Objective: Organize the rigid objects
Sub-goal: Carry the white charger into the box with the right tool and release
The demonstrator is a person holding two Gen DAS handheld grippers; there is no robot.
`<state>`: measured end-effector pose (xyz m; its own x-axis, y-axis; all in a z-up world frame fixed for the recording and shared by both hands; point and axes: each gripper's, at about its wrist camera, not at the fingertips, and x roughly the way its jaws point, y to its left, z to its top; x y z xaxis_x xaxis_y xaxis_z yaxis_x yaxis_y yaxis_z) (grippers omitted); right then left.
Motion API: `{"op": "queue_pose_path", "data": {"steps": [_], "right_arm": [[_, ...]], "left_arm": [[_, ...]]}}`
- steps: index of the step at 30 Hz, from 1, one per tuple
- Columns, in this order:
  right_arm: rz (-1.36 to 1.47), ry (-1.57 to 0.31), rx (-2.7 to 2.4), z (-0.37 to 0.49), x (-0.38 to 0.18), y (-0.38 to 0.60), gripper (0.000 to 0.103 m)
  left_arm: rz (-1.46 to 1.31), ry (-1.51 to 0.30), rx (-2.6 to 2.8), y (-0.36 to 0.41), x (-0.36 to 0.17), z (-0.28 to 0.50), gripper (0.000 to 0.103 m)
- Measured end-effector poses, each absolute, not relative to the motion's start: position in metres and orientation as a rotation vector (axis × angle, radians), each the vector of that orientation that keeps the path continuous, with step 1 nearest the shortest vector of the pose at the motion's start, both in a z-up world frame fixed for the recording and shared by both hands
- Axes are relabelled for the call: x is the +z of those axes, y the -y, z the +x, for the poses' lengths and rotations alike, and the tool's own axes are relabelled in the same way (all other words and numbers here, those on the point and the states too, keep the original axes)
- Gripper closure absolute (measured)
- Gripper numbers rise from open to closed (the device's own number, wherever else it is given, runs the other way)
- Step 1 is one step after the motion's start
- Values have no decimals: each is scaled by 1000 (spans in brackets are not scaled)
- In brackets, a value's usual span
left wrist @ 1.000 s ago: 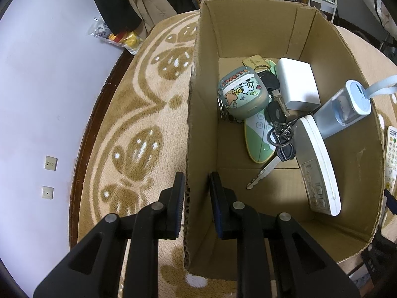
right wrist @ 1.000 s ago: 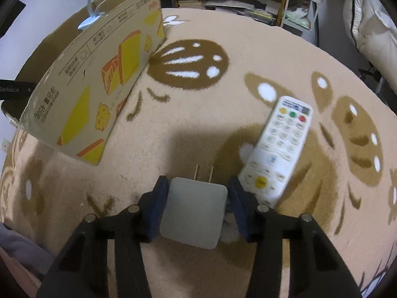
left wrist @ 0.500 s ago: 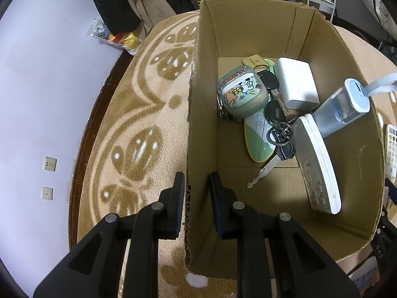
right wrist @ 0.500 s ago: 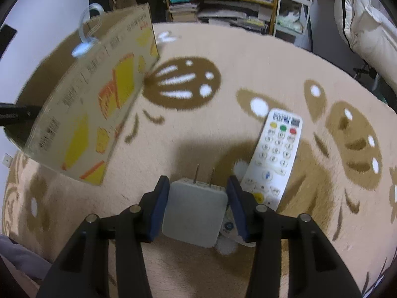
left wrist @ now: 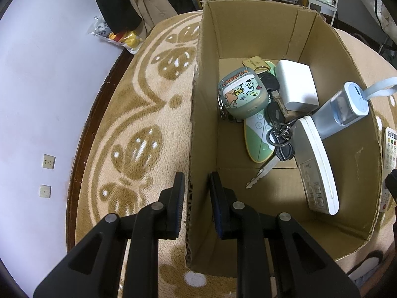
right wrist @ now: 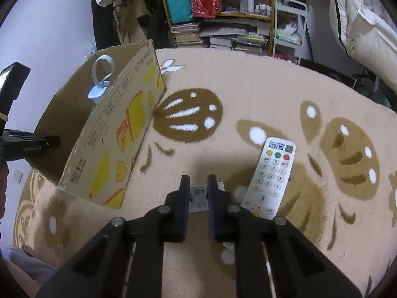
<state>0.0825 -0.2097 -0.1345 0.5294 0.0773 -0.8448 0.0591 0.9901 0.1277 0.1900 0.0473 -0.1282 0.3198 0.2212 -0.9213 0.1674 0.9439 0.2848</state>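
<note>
From the left wrist I see my left gripper (left wrist: 197, 176) clamped on the near-left wall of the cardboard box (left wrist: 248, 24), one finger inside and one outside. On the box floor lie a cartoon-printed case (left wrist: 242, 94), a green remote (left wrist: 258, 136), a bunch of keys (left wrist: 280, 139), a white block (left wrist: 296, 84) and a long white remote (left wrist: 315, 164). A pale blue bottle (left wrist: 342, 109) leans on the right wall. From the right wrist, my right gripper (right wrist: 198, 177) hangs over the carpet (right wrist: 248, 87) to the right of the box. Its jaws have just been closing and now stand narrow. The charger (right wrist: 198, 196), white-grey with a printed label face, shows in the gap and past the right finger. I cannot tell whether the pads press it. A white keypad remote (right wrist: 273, 176) lies further right of the box.
</note>
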Motion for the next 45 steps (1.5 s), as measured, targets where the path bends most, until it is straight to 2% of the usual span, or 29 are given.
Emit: {"op": "queue_pose_path", "data": {"steps": [11,28,45], "right_arm": [[185,-959,-5,80,-126,214,89],[185,-814,25,98,-67,212,89],[199,-653,81,158,1,195,89]], "left_arm": [[362,-1252,36,-48,-128,190,83],[357,-1254,38,-48,-127,189,83],[356,-1253,38,-46,-124,188,83]]}}
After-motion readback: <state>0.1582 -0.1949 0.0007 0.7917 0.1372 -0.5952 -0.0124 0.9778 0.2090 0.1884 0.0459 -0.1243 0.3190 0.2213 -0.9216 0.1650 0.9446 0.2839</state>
